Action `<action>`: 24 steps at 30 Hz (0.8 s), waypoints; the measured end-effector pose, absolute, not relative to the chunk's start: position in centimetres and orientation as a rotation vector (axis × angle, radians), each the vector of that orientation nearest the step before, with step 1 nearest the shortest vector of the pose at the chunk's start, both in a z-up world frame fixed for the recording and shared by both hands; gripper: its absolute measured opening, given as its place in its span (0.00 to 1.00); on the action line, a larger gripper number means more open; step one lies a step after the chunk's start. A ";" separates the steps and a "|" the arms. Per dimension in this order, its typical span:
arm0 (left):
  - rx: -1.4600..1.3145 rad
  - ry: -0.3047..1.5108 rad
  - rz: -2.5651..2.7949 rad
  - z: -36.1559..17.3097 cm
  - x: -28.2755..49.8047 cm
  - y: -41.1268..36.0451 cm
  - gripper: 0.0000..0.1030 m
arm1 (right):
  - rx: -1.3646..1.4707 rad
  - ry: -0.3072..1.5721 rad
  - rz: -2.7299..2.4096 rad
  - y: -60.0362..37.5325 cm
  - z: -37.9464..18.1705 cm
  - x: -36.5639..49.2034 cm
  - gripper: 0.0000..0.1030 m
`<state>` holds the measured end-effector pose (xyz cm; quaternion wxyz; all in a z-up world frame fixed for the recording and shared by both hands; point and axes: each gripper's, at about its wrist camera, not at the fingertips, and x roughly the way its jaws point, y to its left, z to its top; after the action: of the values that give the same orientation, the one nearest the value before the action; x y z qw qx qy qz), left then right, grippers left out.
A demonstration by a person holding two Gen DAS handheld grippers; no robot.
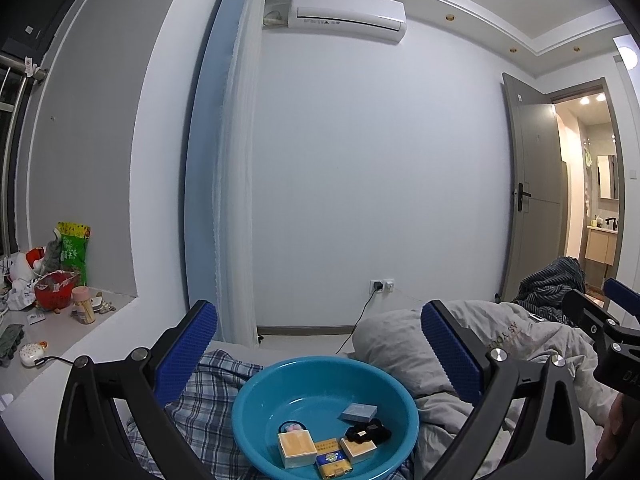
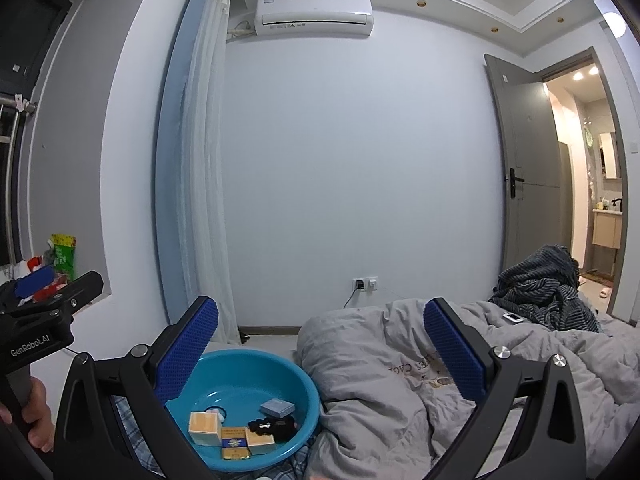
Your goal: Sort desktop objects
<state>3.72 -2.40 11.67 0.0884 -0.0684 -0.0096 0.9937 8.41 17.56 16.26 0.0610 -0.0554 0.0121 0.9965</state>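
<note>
On a bed, a round blue plastic basin (image 1: 256, 400) sits on a blue-and-white checked cloth (image 1: 208, 392), with a crumpled grey quilt (image 1: 400, 344) touching its right side. Inside the basin lie several small things close together: a pale yellow box (image 1: 296, 449) at the left, a blue and yellow packet (image 1: 334, 465) at the front, a smaller tan box (image 1: 358, 450) just right of it, a black hair scrunchie (image 1: 368, 434) behind that, and a grey-blue box (image 1: 359, 412) toward the far right. A small pink item peeks out behind the yellow box, too hidden to identify.

Both hand-held tools are raised above the bed and aimed at a bare white wall. The left gripper (image 1: 320, 354) has its blue-padded fingers spread wide, with nothing between them; the basin shows low in the gap. The right gripper (image 2: 320, 356) is likewise spread wide and empty, with the basin (image 2: 304, 396) below and to its left. From the right wrist view, a hand (image 2: 36, 416) grips the handle of the left tool at the left edge.

An air conditioner (image 1: 348, 14) hangs high on the wall, beside a white curtain (image 1: 236, 184). A windowsill (image 1: 60, 328) at the left carries snack bags and clutter. A dark striped garment (image 2: 540, 292) lies on the quilt at the right, near an open grey door (image 2: 524, 176) leading to a lit room
</note>
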 end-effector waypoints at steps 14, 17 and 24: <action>-0.201 -0.026 2.959 11.5 3.7 -2.4 1.00 | -0.186 0.025 2.999 17.7 16.1 8.0 0.99; -0.207 -0.030 2.960 11.5 3.6 -2.5 1.00 | -0.192 0.024 2.998 17.6 16.1 7.9 0.99; -0.203 -0.056 2.973 11.7 3.6 -3.1 1.00 | -0.196 0.018 3.000 17.6 16.0 7.8 0.99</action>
<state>3.59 -3.13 11.70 0.0804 -0.0677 -0.0187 0.9943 7.80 17.62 16.00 0.0675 -0.0649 0.0060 0.9956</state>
